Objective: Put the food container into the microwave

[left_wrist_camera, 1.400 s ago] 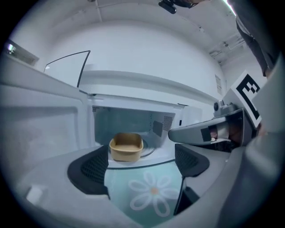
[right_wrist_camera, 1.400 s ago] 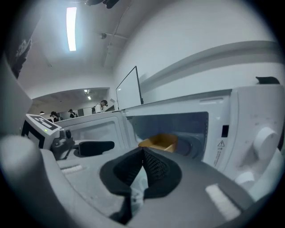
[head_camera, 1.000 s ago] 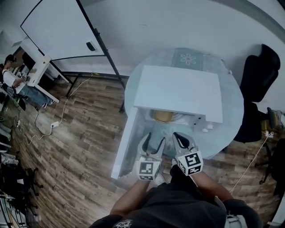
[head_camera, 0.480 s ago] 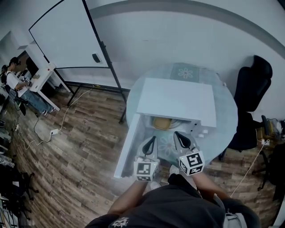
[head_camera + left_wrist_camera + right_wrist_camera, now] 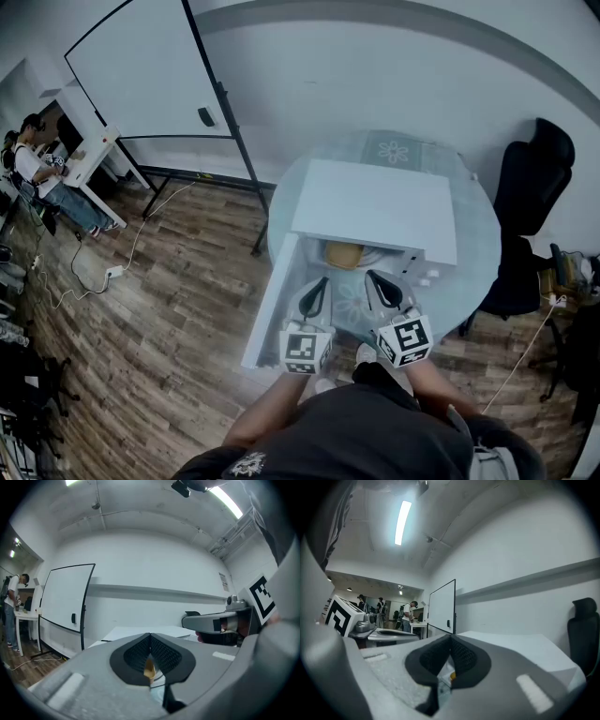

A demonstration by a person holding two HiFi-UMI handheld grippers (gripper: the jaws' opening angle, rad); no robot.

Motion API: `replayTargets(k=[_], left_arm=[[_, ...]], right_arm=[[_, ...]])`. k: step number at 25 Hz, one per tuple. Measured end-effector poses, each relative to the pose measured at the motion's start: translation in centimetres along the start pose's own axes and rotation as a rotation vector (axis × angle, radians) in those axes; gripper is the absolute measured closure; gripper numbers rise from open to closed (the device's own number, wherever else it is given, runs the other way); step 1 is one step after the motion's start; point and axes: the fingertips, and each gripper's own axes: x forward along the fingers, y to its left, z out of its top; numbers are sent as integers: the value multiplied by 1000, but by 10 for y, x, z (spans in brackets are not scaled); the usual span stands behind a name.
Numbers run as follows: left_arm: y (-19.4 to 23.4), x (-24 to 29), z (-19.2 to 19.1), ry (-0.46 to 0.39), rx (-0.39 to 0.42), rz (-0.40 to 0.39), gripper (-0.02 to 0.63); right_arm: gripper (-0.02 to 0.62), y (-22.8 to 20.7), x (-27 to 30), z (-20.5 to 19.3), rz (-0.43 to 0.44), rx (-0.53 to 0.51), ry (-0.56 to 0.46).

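Inside the open microwave [image 5: 375, 208], at the centre of the round bench [image 5: 483, 272], the food container [image 5: 343, 253] sits in the cavity, apart from both tools. The left tongs [image 5: 317, 284] and right tongs [image 5: 375, 279] are each pressed together and empty, held level before the opening.

Hazard: the door [image 5: 272, 305] hangs open past the bench's left edge. A hard push with closed tips could slide the microwave on the smooth glass top, or the door could strike a container lying too far forward.

Surroundings: wood-plank floor [image 5: 169, 281], whiteboard [image 5: 141, 75], black chair [image 5: 534, 178] beside the bench's right edge.
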Motion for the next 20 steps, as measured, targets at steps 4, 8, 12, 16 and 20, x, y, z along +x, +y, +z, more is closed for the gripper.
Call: replayTargets(k=[4, 8, 12, 16, 20], left_arm=[[2, -1, -1, 13, -12, 2, 601], [4, -3, 0, 7, -21, 3, 601], [4, -7, -9, 22, -32, 3, 601], [-1, -11, -15, 19, -27, -4, 601], [-3, -6, -17, 19, -21, -11, 601]], right_arm=[[594, -1, 2, 3, -12, -1, -2], [594, 1, 3, 2, -15, -7, 0], [594, 2, 0, -2, -21, -1, 12], [594, 3, -7, -5, -28, -2, 11], [594, -3, -6, -7, -32, 11, 20]])
